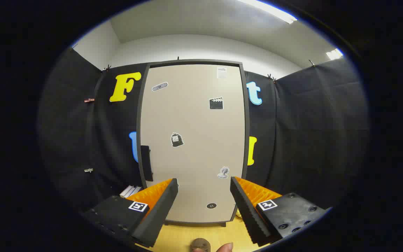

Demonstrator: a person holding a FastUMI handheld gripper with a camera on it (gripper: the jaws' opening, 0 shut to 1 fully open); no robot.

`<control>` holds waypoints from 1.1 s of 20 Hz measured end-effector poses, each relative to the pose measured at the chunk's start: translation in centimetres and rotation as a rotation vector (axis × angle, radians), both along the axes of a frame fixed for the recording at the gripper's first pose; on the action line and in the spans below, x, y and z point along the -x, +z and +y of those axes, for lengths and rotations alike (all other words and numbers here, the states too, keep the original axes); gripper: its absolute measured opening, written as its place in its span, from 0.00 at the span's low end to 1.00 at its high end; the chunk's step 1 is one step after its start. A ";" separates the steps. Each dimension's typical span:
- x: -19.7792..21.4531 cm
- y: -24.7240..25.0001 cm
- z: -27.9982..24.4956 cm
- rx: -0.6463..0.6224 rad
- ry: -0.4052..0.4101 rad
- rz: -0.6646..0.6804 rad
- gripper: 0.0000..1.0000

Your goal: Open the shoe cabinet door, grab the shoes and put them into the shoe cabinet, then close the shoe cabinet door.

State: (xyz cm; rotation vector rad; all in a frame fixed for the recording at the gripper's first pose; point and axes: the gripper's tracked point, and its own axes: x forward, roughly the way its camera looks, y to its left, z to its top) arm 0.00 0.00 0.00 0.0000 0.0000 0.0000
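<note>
Gripper fingers are held wide apart with nothing between them, and they are pointed squarely at the shoe cabinet, which stands upright against the black cloth wall well beyond the fingertips. Its pale door is seen shut flush inside the dark frame, so the first step, opening it, is judged not yet done. A dark handle is fixed at the door's left edge, about level with the lower half, and it lies ahead of and above the left finger; no contact with it is made. Small stickers are scattered over the door face. A yellowish wooden floor is seen below the cabinet, between the fingers. Some pale, flat objects are glimpsed just left of the cabinet's foot, partly hidden by the left finger; whether these are the shoes cannot be told. A fingertip of the person and a small round brown object are seen at the very bottom, near the gripper's base. All of the task is judged to remain: the door is to be opened, the shoes are to be picked up and placed inside, and the door is to be closed again.
</note>
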 end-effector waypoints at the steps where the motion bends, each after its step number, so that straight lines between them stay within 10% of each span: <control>1: 0.1 0.0 0.0 0.003 -0.005 -0.001 0.98; 22: 0.8 -1.5 2.9 0.013 0.015 0.027 0.98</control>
